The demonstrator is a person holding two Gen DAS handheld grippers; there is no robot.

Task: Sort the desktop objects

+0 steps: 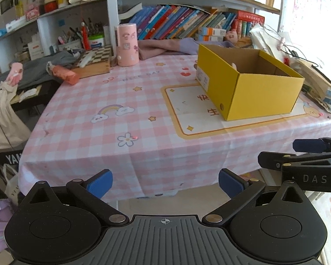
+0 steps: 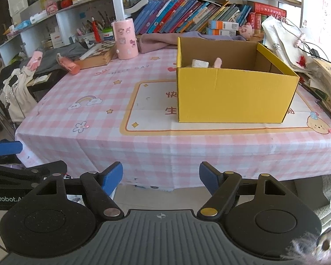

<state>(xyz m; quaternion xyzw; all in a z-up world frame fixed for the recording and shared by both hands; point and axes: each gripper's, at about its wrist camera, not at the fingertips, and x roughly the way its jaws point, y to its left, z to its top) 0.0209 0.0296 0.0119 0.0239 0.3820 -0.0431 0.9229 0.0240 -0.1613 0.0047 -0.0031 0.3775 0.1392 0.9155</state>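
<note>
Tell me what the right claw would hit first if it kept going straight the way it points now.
Probably the pink checked tablecloth at the table's near edge. The open, empty right claw would reach it before the yellow box; depth is uncertain.

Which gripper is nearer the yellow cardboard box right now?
Right. The right gripper hangs off the table's front edge, roughly facing the yellow cardboard box; the left gripper sits further left, with the box off to its right.

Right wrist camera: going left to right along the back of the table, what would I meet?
Pink glove → orange-pink bottle lying down → checkered board box → pink sticker-covered cylinder → yellow cardboard box → pile of papers.
</note>
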